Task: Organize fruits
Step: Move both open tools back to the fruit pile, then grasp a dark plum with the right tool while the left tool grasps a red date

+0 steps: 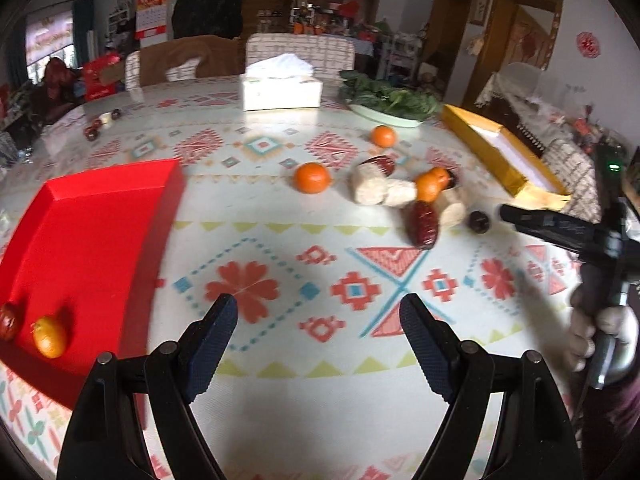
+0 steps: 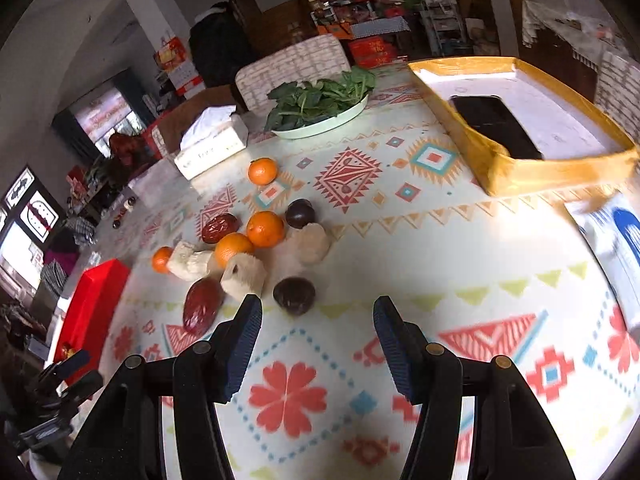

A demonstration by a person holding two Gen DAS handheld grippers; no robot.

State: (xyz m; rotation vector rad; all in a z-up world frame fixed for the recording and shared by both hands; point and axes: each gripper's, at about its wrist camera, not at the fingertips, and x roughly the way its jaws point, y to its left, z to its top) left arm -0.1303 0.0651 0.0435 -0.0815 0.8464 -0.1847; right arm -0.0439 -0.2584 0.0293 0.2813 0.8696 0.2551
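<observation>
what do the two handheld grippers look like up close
Both the left gripper and the right gripper have glossy black plastic fingers, pinned with round metal rivets, tipped with dark blue ridged pads. From the left view, the right gripper's black body carries a small green light.

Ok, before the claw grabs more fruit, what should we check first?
1. Right gripper jaws open with nothing between them: ok.
2. Left gripper jaws open with nothing between them: ok.
3. Nearest dark round fruit sits just ahead of the right gripper, nothing covering it: ok.
4. Red box has free floor beside the orange already in it: ok.
5. Yellow box ready for fruit: not ok, a dark flat thing lies inside.
6. Which box that fruit belongs in: cannot tell.
</observation>
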